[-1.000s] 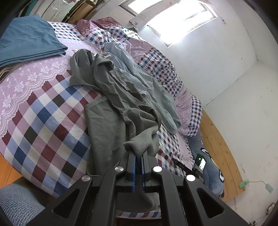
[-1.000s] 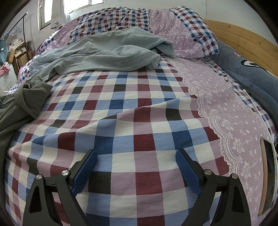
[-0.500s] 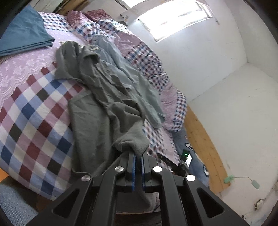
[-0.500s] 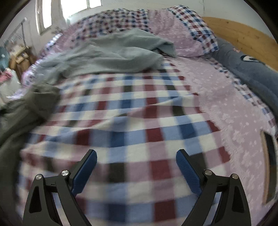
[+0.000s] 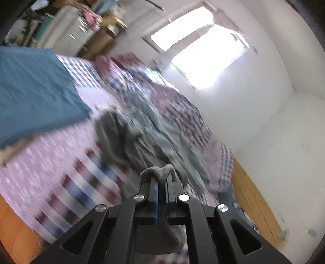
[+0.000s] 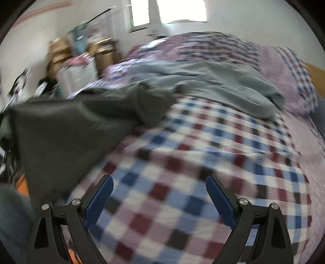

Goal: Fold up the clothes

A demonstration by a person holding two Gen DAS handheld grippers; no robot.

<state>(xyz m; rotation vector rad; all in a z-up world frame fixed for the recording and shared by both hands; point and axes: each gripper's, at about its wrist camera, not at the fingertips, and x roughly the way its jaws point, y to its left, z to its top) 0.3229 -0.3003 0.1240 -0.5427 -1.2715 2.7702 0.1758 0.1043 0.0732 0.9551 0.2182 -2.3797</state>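
Note:
A dark grey garment (image 5: 121,138) lies bunched across the checked bedspread (image 5: 67,178). One edge of it rises to my left gripper (image 5: 160,178), which is shut on a fold of that grey cloth. In the right wrist view the same grey garment (image 6: 67,126) is stretched taut over the left part of the bed. My right gripper (image 6: 159,182) hangs open above the checked bedspread (image 6: 182,166), to the right of the garment, with nothing between its fingers. A paler grey-green garment (image 6: 213,81) lies farther back on the bed and shows again as the pale garment (image 5: 172,142).
A folded teal cloth (image 5: 34,89) sits on the bed at the left. Boxes and clutter (image 6: 81,58) stand beyond the bed under a window (image 6: 168,12). The wooden bed frame (image 5: 254,199) runs along the white wall. An orange floor (image 5: 14,225) lies below the bed edge.
Both views have swung and blurred. My left gripper has pulled the grey garment back and up, drawing it taut. The right gripper has swept left, bringing the grey garment and the room's clutter into view.

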